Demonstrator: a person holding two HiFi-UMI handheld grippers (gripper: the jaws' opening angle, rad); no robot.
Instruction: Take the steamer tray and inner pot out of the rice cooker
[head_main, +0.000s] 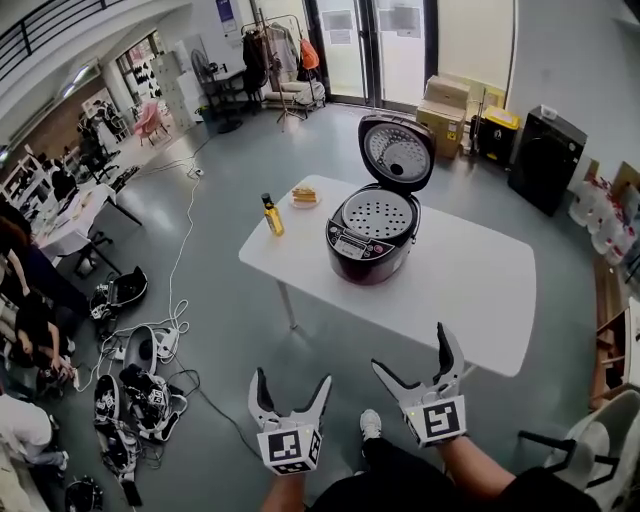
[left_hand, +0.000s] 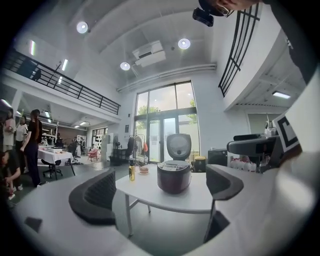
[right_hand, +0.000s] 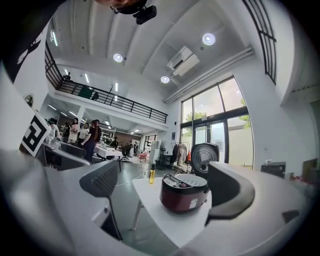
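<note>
Both grippers gape empty, short of the worktop.
Left gripper and right gripper have their jaws wide apart; well ahead of them stands the open rice cooker, steamer tray inside.

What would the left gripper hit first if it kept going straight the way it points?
Probably the rice cooker on the white table; nothing shows between the open left gripper and it. Depth is unclear; the table's near edge could come first.

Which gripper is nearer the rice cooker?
Right. The right gripper hovers just short of the table, facing the rice cooker; the left gripper sits farther back, to its left.
</note>
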